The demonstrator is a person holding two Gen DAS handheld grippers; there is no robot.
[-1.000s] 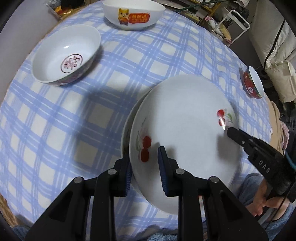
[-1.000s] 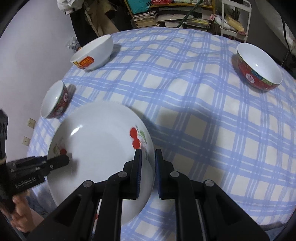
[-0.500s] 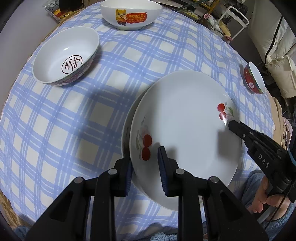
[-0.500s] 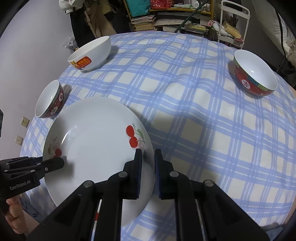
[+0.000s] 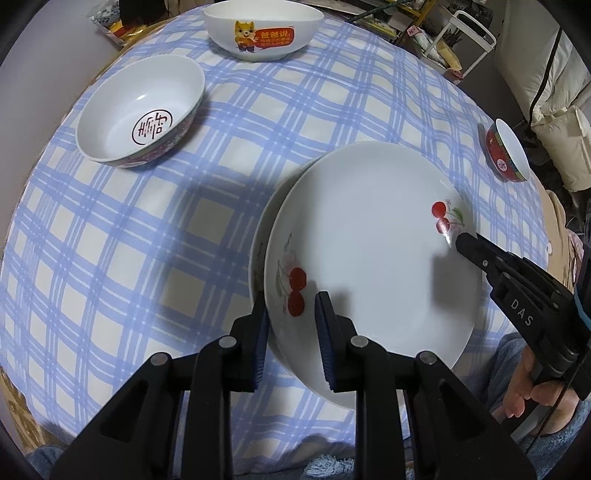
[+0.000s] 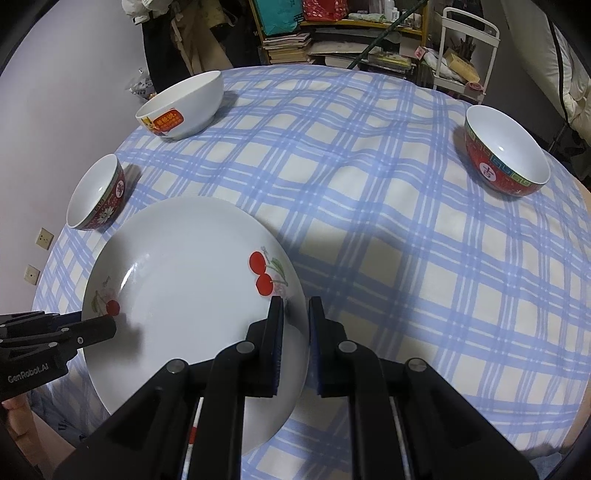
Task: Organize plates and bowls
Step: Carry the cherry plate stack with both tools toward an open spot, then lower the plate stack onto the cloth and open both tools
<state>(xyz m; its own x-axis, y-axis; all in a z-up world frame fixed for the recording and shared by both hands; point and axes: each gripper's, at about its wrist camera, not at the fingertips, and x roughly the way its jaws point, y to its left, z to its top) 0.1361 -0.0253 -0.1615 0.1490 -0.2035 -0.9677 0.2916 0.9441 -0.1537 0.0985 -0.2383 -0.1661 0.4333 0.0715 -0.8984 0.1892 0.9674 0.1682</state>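
The round worktop [image 6: 369, 206], draped in a blue checked cloth, carried everything. Largest on it was the cherry plate [image 5: 369, 251], at the near edge and held from both sides over a second plate [image 5: 260, 236] whose rim showed only at about 9 o'clock beneath it. The left gripper [image 5: 291, 321] was clamped on the upper plate's rim at roughly 7 o'clock in the left wrist view, one of its fingers [image 5: 325, 325] lying over the plate face and the other under the edge. The right gripper [image 6: 295, 325] was pinched shut on the opposite rim, beside the cherry print.

Both hands were equally near, each already on the plate, so the coming move likely turned on how squarely the upper plate sat over the lower one: it looked offset toward 3 o'clock.

Smaller things stood well apart: a white cartoon bowl [image 5: 258, 29] at 12 o'clock, a bowl with a red seal inside [image 5: 140, 110] at 10 o'clock, and a red bowl [image 6: 502, 151] at 2 o'clock.
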